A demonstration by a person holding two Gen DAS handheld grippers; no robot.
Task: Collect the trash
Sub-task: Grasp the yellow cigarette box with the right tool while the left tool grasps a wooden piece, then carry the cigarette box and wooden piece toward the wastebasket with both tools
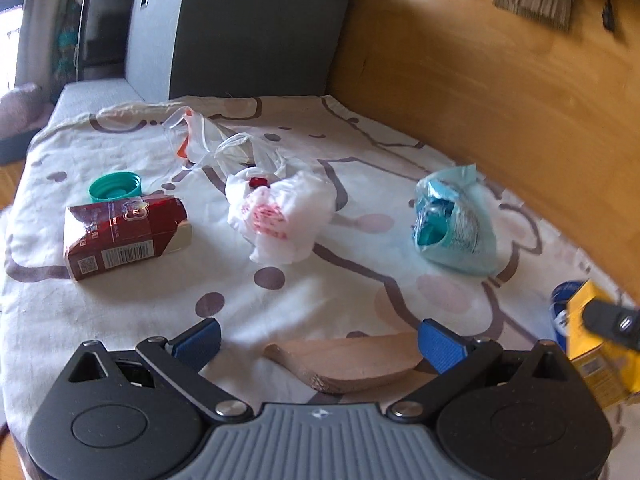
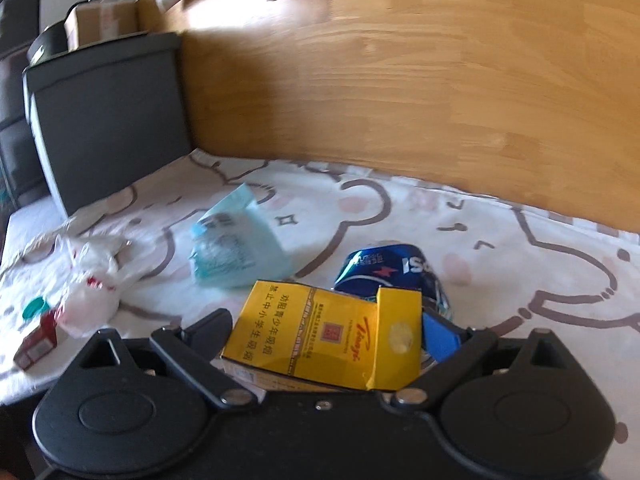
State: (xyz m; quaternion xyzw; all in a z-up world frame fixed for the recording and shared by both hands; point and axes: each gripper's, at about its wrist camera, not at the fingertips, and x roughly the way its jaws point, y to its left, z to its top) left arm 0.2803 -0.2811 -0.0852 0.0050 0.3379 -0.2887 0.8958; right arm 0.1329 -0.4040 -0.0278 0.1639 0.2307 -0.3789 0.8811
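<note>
Trash lies on a bear-print cloth [image 1: 320, 280]. My left gripper [image 1: 320, 340] is open and empty, low over the near edge, with a wooden piece [image 1: 348, 364] between its fingers. Ahead lie a red carton [image 1: 124, 232], a green cap [image 1: 116, 186], a crumpled white bag [image 1: 284, 216], clear plastic [image 1: 208, 140] and a teal pouch [image 1: 452, 220]. My right gripper [image 2: 326, 330] is shut on a yellow cigarette box [image 2: 320, 336], which also shows in the left wrist view [image 1: 596, 356]. A crushed blue can [image 2: 388, 272] lies just behind the box.
A dark grey bin [image 1: 240, 28] stands at the far end of the cloth; it also shows in the right wrist view [image 2: 108, 120]. A wooden panel [image 1: 480, 80] runs along the right side. A cardboard box [image 2: 104, 20] sits beyond the bin.
</note>
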